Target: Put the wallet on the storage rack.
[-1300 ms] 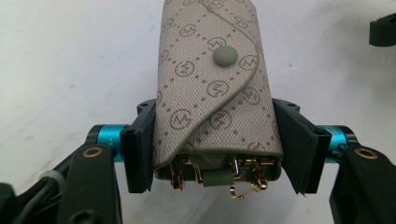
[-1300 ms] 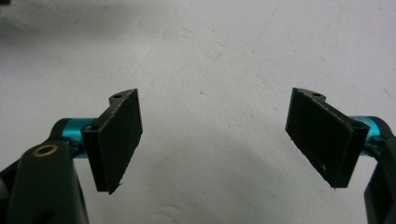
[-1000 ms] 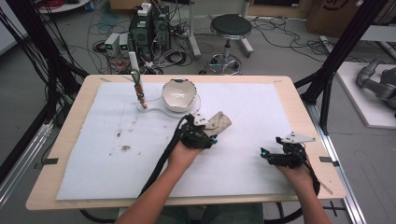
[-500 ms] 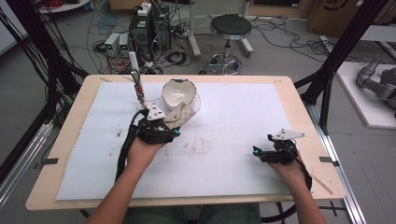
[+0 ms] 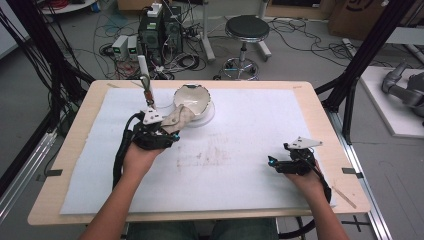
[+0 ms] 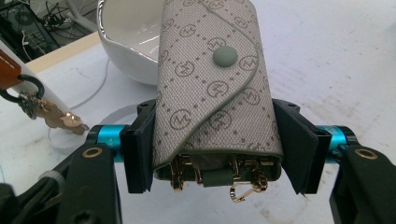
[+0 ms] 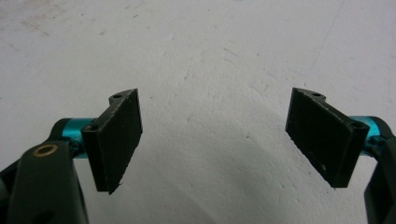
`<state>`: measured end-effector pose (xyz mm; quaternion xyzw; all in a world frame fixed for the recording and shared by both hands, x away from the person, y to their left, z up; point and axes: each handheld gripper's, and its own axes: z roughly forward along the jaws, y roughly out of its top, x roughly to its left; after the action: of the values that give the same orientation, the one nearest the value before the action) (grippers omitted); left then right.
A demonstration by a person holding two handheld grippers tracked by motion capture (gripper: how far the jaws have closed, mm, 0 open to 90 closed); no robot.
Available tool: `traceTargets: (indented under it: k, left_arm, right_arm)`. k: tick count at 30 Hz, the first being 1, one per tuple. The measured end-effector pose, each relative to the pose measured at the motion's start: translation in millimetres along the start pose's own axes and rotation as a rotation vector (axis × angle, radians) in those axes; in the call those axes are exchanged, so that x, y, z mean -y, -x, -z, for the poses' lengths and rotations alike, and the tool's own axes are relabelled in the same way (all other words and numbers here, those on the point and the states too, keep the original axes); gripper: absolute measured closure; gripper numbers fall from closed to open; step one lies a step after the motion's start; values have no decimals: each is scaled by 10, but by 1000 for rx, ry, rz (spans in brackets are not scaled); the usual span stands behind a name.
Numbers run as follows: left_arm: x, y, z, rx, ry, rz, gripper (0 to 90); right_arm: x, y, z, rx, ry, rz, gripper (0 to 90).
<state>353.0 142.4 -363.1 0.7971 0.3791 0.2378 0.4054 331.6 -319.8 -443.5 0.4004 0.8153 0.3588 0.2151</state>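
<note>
white bowl (image 5: 192,101), keys (image 6: 51,115), stool (image 5: 247,29)

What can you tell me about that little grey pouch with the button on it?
The pouch is a small key case of grey woven-looking fabric printed with round logos and dots. A curved flap with darker piping folds across the front, shut by a grey snap button. At its open lower end, gold hooks and a clasp hang out. The left gripper holds it, one black pad pressed on each side. It is lifted off the white mat, its far end close to the white bowl.
</note>
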Motion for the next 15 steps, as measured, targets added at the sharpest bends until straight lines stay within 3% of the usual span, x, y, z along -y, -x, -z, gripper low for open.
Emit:
traceTargets:
  k: [7, 15]
  left_arm:
    - [-118, -78, -155, -18, -17, -6, 369]
    - [-221, -202, -435, -39, -71, -4, 368]
  right_arm:
    - [11, -45, -12, -2, -15, 19, 189]
    - [28, -78, 5, -4, -18, 24, 189]
